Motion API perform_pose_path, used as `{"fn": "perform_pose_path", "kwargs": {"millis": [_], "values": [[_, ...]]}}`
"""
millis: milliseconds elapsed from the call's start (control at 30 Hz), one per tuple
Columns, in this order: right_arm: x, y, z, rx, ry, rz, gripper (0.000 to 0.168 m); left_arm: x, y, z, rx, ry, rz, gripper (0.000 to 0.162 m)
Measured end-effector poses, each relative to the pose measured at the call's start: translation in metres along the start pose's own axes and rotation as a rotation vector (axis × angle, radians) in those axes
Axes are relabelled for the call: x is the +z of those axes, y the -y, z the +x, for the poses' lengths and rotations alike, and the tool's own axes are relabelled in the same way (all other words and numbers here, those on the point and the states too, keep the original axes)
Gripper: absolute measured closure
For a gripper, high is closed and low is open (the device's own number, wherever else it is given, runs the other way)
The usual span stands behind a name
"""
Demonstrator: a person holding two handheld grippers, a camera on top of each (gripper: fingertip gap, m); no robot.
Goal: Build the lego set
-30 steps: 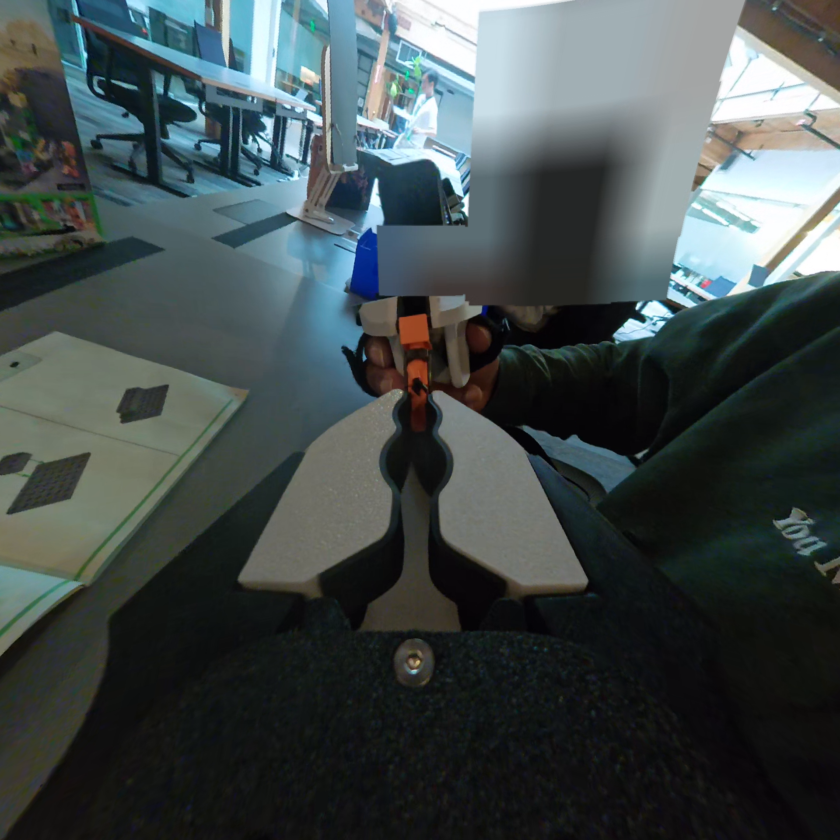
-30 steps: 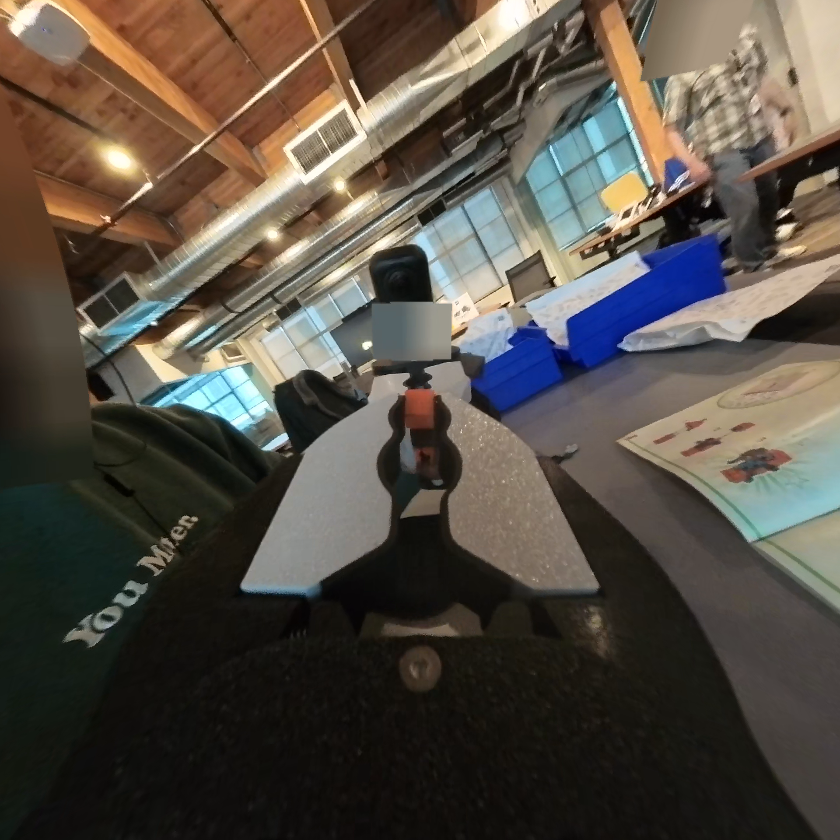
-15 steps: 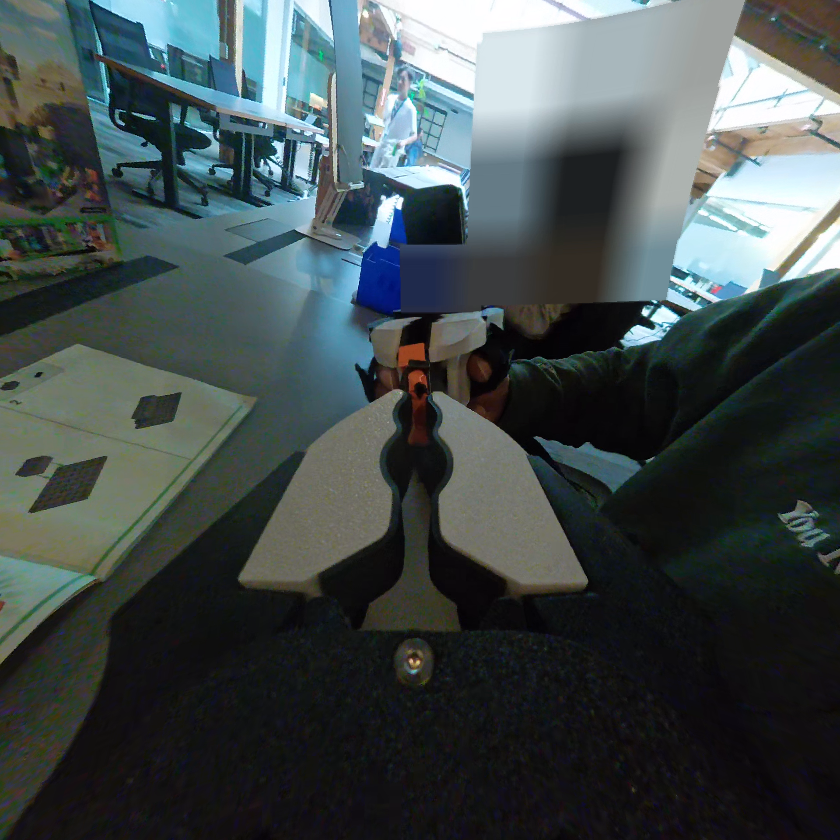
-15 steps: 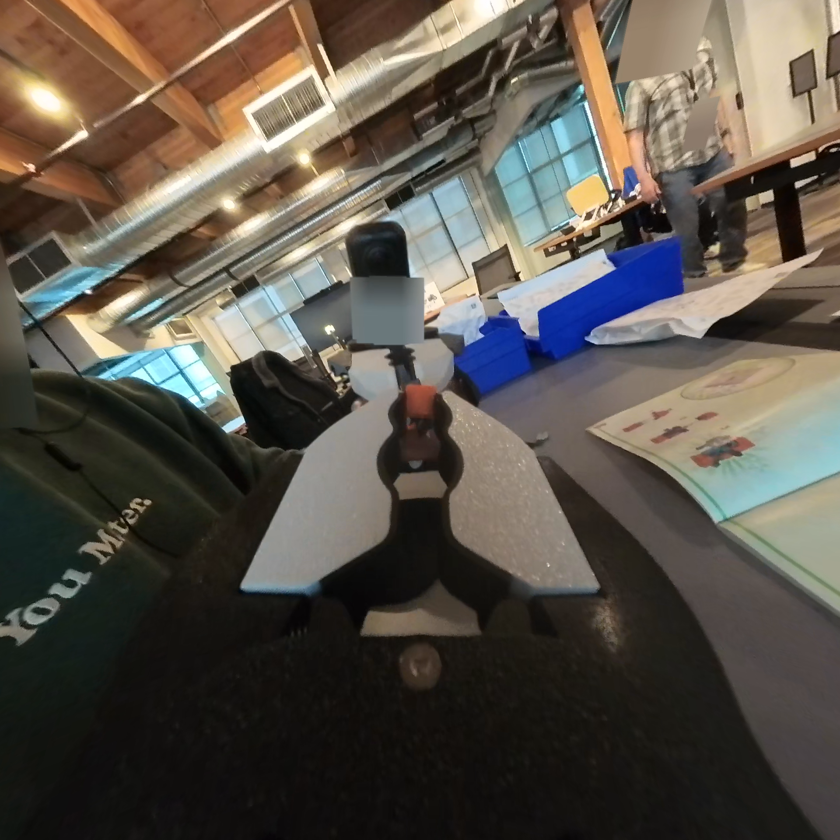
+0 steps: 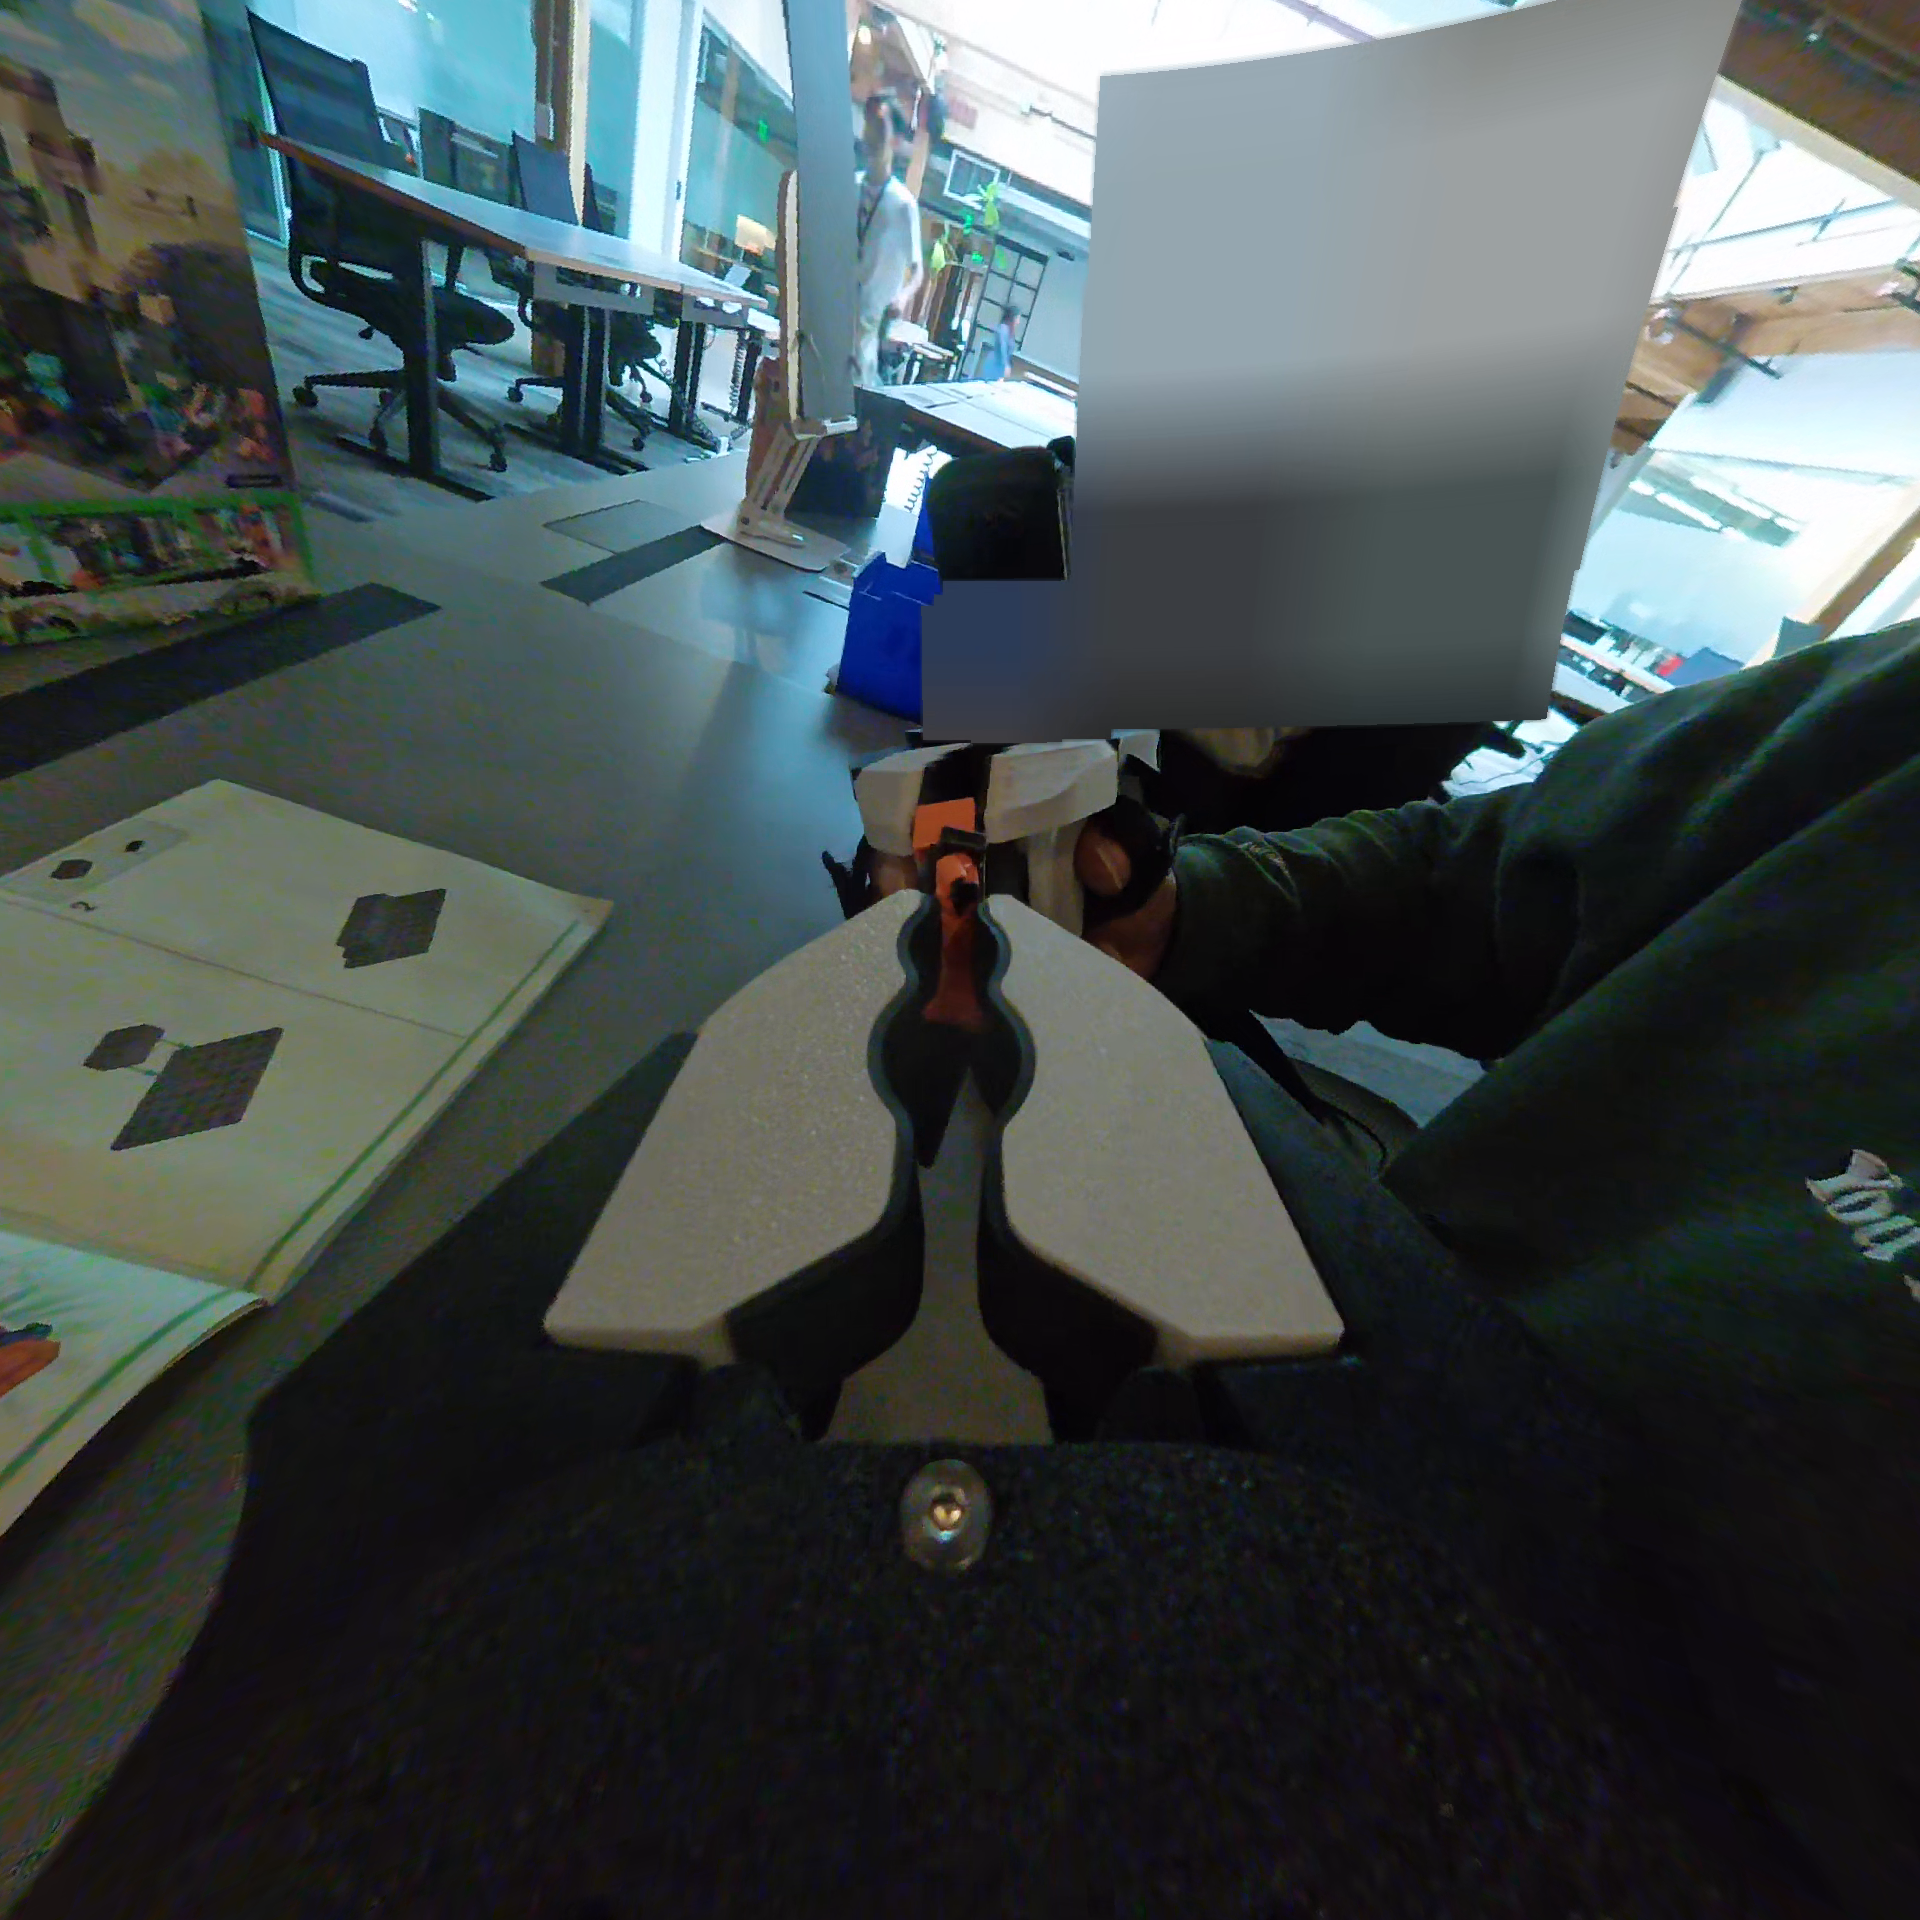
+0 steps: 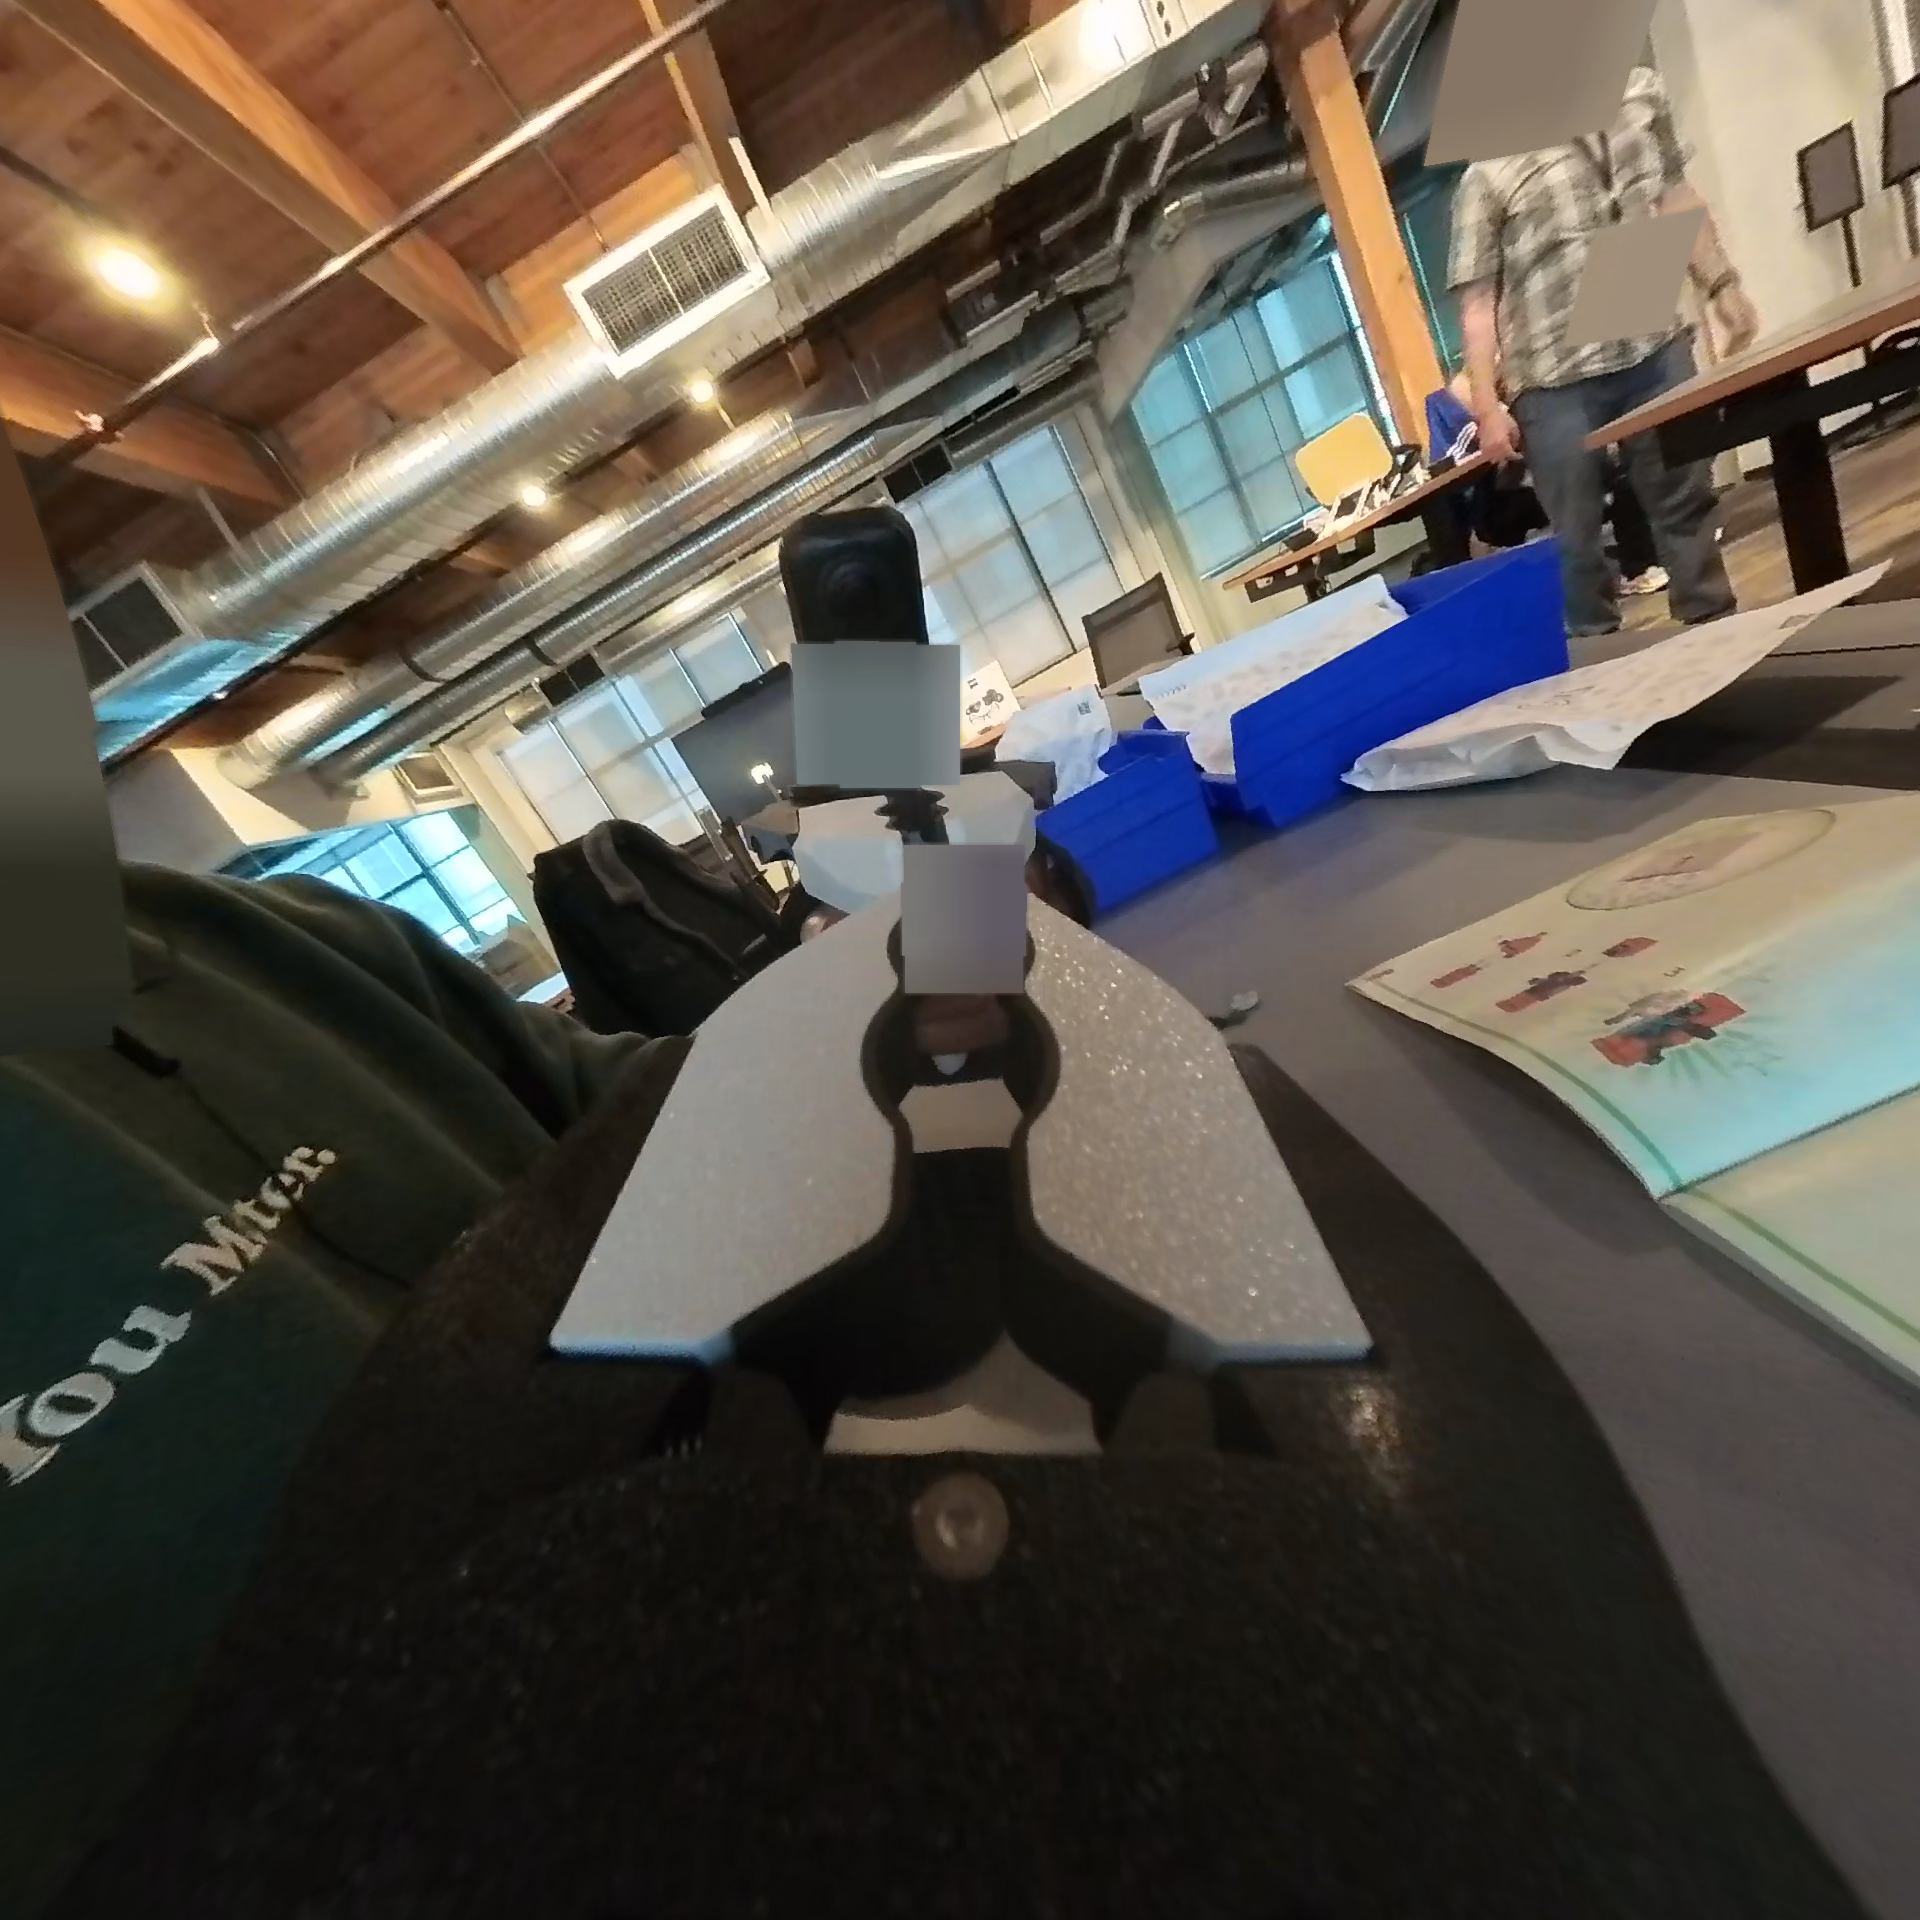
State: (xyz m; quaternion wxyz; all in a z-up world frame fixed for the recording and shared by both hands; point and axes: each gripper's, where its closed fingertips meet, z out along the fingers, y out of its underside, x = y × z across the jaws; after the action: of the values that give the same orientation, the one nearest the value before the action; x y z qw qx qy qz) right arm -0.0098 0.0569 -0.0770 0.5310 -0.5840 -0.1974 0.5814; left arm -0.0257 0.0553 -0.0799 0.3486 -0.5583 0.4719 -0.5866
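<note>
My left gripper (image 5: 951, 906) is shut on a thin orange lego piece (image 5: 952, 971) that sticks out past its white fingers (image 5: 800, 1122). My right gripper (image 5: 982, 805) faces it tip to tip just beyond, held in a hand, with an orange brick (image 5: 940, 821) in its jaws; the two pieces meet. In the right wrist view my right gripper (image 6: 961, 935) is closed on a reddish piece (image 6: 951, 1027), its tips covered by a blur patch. The left gripper's white body (image 6: 847, 862) and black camera (image 6: 852, 582) stand right behind.
An open instruction booklet (image 5: 229, 1039) lies on the grey table (image 5: 582, 748) at the left, with the set's box (image 5: 125, 364) behind it. More booklet pages (image 6: 1714, 1049), blue bins (image 6: 1392, 686) and white paper bags (image 6: 1455, 758) lie right. A person (image 6: 1590, 395) stands far off. Left and right tips are no more than a few centimetres apart.
Both grippers stayed shut on their orange pieces, tip to tip. The pair tilted and shifted slightly, so the table and booklets sit differently in both views.
</note>
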Motion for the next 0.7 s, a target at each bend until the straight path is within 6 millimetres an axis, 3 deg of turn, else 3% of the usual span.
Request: {"fn": "perform_pose_path", "kwargs": {"millis": [333,700], "values": [[0.001,-0.001,-0.003,-0.071,0.006,0.006,0.156,0.0,0.001,0.002,-0.064,-0.056,0.014,0.156],[0.0,-0.004,-0.02,-0.444,0.05,-0.13,0.157,-0.002,0.002,0.016,-0.082,-0.147,0.001,0.157]]}}
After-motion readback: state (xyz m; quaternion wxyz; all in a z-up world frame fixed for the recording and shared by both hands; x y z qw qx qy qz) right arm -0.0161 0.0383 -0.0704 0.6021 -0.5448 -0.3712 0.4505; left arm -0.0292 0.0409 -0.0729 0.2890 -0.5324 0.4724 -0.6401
